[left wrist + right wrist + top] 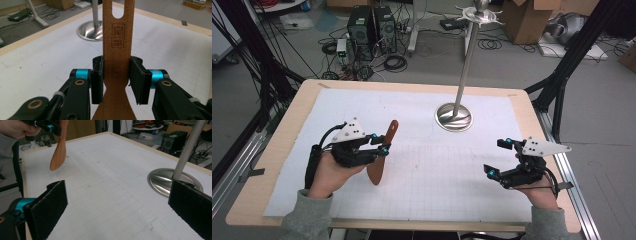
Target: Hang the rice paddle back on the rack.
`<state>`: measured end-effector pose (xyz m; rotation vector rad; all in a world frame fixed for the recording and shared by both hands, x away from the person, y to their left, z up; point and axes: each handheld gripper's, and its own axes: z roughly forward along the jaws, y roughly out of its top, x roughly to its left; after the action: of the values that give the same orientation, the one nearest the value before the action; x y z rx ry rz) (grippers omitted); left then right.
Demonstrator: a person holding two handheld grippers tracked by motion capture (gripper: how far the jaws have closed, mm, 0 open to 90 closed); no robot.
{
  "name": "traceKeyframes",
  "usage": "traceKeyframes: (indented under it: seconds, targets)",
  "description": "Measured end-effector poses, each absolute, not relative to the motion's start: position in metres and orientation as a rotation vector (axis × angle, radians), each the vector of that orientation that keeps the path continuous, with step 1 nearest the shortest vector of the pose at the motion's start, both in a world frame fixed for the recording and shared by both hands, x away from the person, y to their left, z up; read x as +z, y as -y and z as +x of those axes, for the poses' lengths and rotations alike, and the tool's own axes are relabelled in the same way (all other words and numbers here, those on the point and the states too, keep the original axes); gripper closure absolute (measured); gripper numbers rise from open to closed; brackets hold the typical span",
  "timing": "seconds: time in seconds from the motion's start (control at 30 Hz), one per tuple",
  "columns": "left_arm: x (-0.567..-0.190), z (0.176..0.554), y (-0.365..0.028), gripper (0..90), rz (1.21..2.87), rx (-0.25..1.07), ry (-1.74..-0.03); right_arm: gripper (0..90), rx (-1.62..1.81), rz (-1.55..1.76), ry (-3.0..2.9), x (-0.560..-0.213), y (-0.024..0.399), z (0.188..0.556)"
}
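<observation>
— While the left gripper [382,144] hangs above the white mat [422,170], what has it got between its jaws?

— A wooden spatula [382,155]. The pads clamp the flat handle from both sides, as the left gripper view shows: one pad on each edge of the wood, just below a burnt-in stamp [118,35] and beside a small round mark. A slot is cut through the handle above the stamp.

— And how does the spatula sit relative to the stand?

— Take the steel stand [454,117], with its round base and upright pole, as the fixed point. The spatula is held well to the left of that base and nearer the person. It is tilted, its handle end pointing up and toward the base, its broad blade down toward the mat. Whether the blade tip touches the mat cannot be told; in the right gripper view the blade [58,155] seems to hang just clear of it.

— What about the right gripper [497,157]?

— It is on the other side of the base, to the right and nearer the person, well apart from the spatula. Its jaws stand wide, with nothing between the pads [47,207]. Through that gap, its own view shows bare mat and the stand's base [162,178].

— Who holds the grippers?

— A person in grey sleeves, one gripper in each hand.
</observation>
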<state>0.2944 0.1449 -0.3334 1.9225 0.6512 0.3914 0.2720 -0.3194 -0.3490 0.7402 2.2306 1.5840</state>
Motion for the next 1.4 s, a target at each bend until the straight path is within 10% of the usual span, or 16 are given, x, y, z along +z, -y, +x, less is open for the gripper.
traceKeyframes:
  seconds: [1.4]
  targets:
    - [-0.282,0.349,-0.099,65.1,1.992,0.408,-0.65,1.1,1.671,0.733,-2.191,-0.343,0.323,0.287]
